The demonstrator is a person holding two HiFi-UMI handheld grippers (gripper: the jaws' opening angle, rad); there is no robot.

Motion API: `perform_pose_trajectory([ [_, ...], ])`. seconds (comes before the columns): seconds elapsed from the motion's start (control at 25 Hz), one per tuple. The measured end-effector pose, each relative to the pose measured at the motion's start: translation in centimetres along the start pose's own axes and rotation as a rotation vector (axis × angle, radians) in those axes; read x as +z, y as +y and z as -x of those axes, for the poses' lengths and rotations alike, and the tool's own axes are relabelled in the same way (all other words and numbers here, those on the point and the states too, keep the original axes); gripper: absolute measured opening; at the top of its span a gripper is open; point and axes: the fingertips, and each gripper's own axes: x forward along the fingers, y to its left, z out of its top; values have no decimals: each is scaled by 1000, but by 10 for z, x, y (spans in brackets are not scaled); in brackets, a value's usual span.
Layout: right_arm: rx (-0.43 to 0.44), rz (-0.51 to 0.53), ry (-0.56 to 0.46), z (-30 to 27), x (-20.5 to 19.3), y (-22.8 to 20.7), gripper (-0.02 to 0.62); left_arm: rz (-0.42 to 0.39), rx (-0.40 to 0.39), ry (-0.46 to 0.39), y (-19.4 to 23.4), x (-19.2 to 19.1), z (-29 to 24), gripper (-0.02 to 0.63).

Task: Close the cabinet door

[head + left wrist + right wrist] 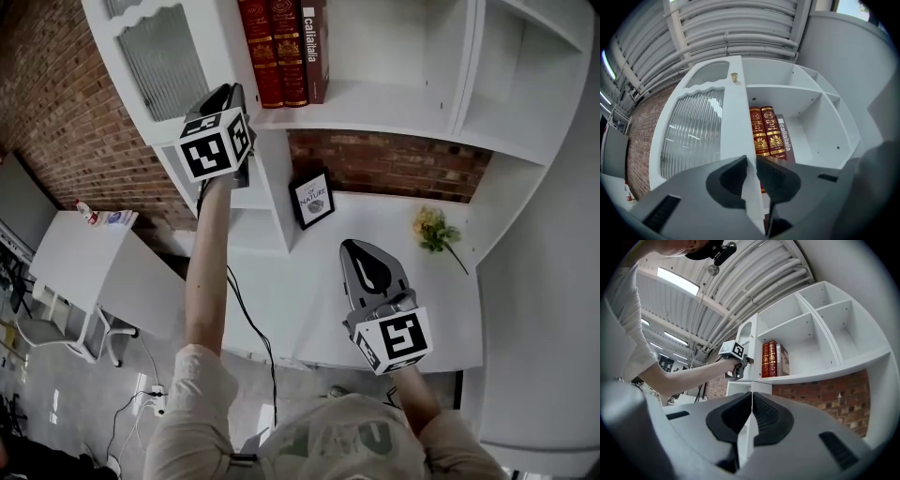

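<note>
Clamping the free edge of the cabinet door [734, 117], the left gripper [751, 163] holds it swung out from the shelf [375, 105], left of 3 books [768, 133]; the right gripper [751, 403] (jaws pressed together, nothing between) hovers above the desk [300, 291].

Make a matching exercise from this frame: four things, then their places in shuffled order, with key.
1 cabinet door
2 red books
3 framed picture
4 yellow flowers

A lying flat on the white counter
B upright on the shelf
C edge clamped in the left gripper
D standing on the counter, below the shelf

Pairs: 1-C, 2-B, 3-D, 4-A
</note>
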Motion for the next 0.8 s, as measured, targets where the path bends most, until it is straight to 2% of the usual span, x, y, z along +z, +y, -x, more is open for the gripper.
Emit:
perform_pose_trajectory([
  [0.24, 1, 6, 4, -8, -4, 1, 17, -34, 0, -18, -1, -2, -3, 74],
  [0.6, 17, 18, 5, -12, 0, 8, 17, 18, -9, -21, 0, -1, -3, 74],
  [0.72, 26, 49, -11, -14, 15, 8, 17, 60, -23, -10, 1, 0, -2, 72],
  [0.8, 24, 73, -33, -16, 28, 9, 17, 47, -7, -21, 1, 3, 2, 72],
])
